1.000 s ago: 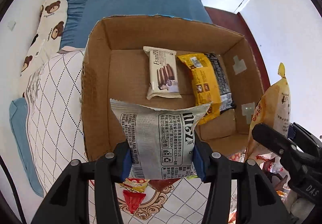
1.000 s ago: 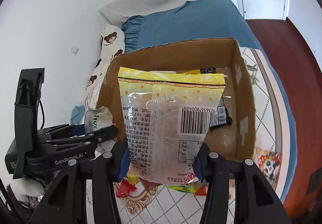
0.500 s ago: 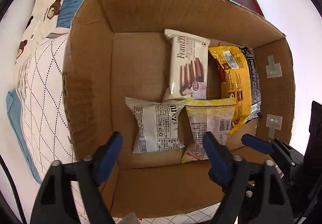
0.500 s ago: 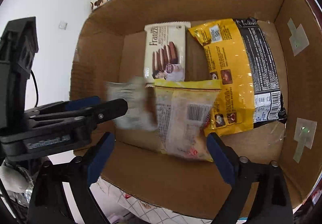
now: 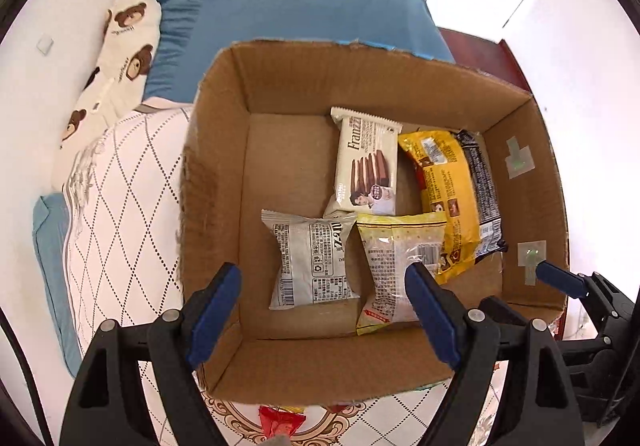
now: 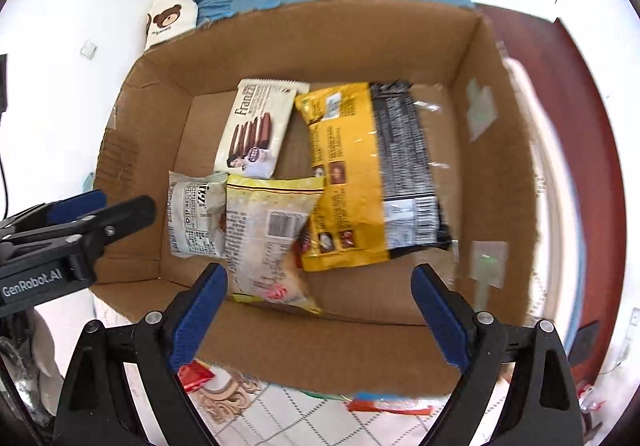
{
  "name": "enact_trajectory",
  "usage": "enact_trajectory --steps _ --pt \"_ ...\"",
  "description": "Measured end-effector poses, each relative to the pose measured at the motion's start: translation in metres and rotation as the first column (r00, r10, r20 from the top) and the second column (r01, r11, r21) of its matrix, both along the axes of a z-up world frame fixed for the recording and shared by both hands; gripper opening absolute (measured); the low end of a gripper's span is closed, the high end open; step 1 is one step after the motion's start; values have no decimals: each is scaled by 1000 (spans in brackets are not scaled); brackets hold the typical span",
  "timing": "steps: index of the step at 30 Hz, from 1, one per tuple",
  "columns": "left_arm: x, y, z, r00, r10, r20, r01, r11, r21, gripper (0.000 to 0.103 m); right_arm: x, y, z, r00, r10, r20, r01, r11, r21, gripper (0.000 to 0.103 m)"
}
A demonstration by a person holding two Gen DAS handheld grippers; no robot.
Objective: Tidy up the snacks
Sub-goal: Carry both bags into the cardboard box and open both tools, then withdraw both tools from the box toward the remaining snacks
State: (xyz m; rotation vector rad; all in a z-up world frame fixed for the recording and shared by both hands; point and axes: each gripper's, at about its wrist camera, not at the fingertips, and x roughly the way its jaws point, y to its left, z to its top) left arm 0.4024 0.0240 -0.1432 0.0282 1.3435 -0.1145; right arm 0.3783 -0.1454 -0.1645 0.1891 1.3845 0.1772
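left claw (image 5: 322, 298): jaws wide, nothing gripped, above the grey packet (image 5: 310, 260)
right claw (image 6: 318, 298): jaws wide, empty (pale yellow packet (image 6: 270, 236) lies loose below)
snacks: both packets flat in cardboard box (image 5: 216, 173), touching, near front wall; wafer pack (image 5: 366, 165) and yellow-black bag (image 5: 452, 197) behind
room: box floor bare at left
box: on bed (image 5: 120, 205)

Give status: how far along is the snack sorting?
Done: four packets lie in the cardboard box, including the grey packet and pale yellow packet. In hand: nothing; left gripper and right gripper open. Left: red wrappers outside the box.
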Motion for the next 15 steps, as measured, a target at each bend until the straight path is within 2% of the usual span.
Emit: enact_trajectory --steps 7,15 --pt "-44 0 29 989 4 146 -5 1000 4 84 -37 -16 33 992 -27 120 34 998 -55 95" --pt "-93 3 63 959 17 284 -16 1000 -5 84 -87 -24 70 969 -47 244 65 996 -67 95"
